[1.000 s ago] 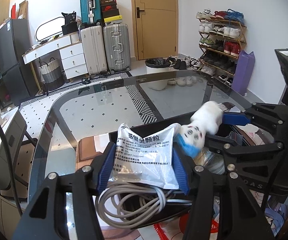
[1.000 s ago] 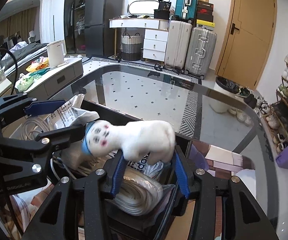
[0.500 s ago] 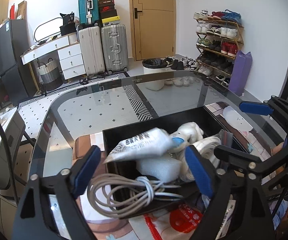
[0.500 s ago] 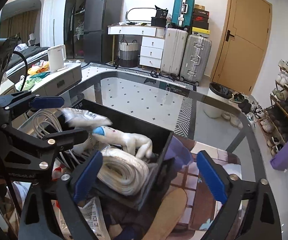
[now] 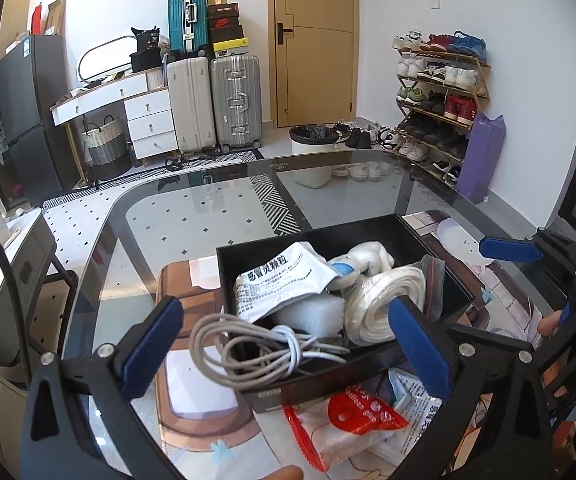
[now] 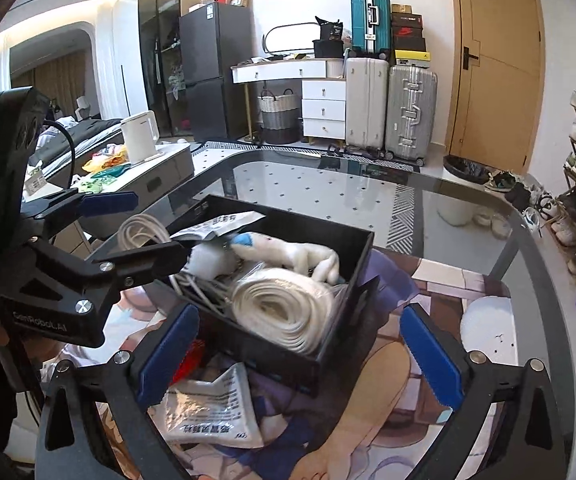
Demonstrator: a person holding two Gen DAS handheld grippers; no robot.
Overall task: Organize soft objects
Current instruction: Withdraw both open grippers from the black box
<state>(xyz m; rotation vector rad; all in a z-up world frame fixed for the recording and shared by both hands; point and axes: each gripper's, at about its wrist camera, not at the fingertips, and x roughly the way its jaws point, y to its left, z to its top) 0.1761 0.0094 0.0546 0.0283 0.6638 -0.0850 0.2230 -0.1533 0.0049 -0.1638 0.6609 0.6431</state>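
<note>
Hovering wide open over a packed black bin (image 5: 440,276), the left gripper (image 5: 288,336) and right gripper (image 6: 300,340) each hold nothing; their jaws have just been opening, and no item sits between the blue pads.

Just ahead of both grippers, inside the bin, lies a white plush toy (image 6: 296,256) with a blue cap, stretched on its side along the far wall. It looks light and squashy, likely to give under the pads, so a hold across its thick middle would be the safest bet. Beside it, toward the left gripper's side, a printed white sachet (image 5: 284,280) rests on a block of white foam (image 5: 308,314); the sachet seems thin, crinkly and a little slippery, best pinched at a flat edge. Nearest the right gripper sits a coil of white strap in a clear bag (image 6: 284,312), soft but bulkier, and the film may slide. A grey cable (image 5: 248,344) loops over the bin's near-left corner, springy and prone to snag.

Below the pads, outside the bin, a red-and-clear packet (image 5: 352,424) and a second sachet (image 6: 212,412) lie on the patterned mat (image 6: 392,380), though what the packet contains is hard to tell. Both appear limp and light, and probably still await sorting.
</note>
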